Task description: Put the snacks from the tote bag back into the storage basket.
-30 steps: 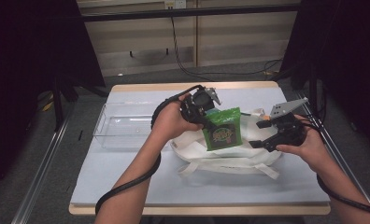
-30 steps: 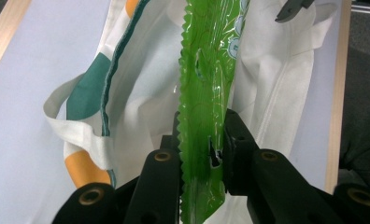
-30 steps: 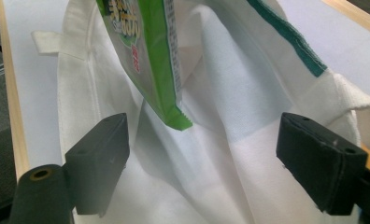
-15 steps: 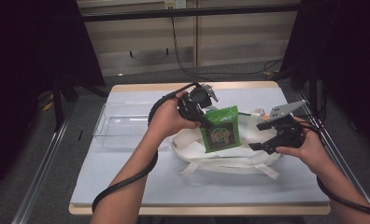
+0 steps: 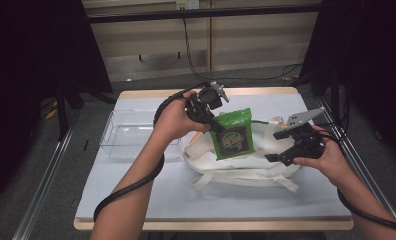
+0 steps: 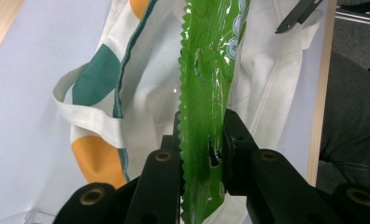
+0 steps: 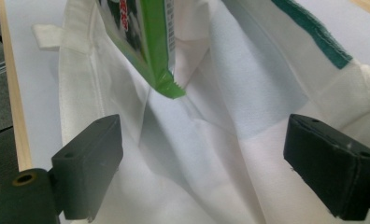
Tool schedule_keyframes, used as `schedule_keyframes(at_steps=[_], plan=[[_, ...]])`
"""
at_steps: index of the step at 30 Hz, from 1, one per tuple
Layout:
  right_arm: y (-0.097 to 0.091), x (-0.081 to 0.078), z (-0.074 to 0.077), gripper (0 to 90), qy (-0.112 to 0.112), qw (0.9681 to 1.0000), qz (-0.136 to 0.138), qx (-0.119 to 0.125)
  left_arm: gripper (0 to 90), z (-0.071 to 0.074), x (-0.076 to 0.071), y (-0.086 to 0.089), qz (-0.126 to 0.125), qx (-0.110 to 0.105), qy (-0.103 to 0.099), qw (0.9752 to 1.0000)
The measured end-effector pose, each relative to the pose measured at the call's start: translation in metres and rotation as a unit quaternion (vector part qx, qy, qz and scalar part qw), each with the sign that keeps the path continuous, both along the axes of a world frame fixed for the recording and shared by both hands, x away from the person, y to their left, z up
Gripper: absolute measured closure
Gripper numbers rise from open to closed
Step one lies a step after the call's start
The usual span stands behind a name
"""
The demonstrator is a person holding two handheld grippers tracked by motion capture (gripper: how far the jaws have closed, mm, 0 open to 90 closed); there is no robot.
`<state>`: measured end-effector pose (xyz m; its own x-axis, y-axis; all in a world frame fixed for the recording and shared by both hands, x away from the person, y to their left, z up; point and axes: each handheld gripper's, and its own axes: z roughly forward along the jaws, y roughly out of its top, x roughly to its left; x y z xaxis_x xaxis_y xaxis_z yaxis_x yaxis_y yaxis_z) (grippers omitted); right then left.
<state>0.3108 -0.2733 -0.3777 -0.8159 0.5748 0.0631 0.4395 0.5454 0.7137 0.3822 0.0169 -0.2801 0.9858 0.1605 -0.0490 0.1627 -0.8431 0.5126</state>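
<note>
Clamped by its crimped edge in the left hand-held gripper (image 5: 217, 126), the light, crinkly, slippery green snack packet (image 5: 232, 135) hangs over the soft white tote bag (image 5: 246, 167), whose mouth the wide-open, empty right hand-held gripper (image 5: 281, 146) faces.

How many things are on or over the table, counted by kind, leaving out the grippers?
Green snack packet: 1
White tote bag: 1
Clear plastic bin: 1
Total: 3
</note>
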Motion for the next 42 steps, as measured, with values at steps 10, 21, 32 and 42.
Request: schedule_keyframes(at_steps=[10,21,32,42], plan=[[0.003,-0.001,0.000,4.0,0.007,0.9999,0.010,0.005,78.9,0.015,0.006,0.009,0.000,0.001,-0.014,0.9999],[0.007,-0.001,-0.002,1.0,0.020,0.9996,0.018,0.006,78.9,0.028,0.011,0.019,-0.001,0.008,-0.034,0.9994],[0.009,0.000,-0.002,1.0,0.024,0.9994,0.025,0.004,78.8,0.042,0.018,0.035,0.002,0.005,-0.041,0.9991],[0.009,0.000,-0.002,1.1,0.021,0.9995,0.023,0.005,78.8,0.047,0.026,0.051,0.017,0.010,-0.053,0.9984]])
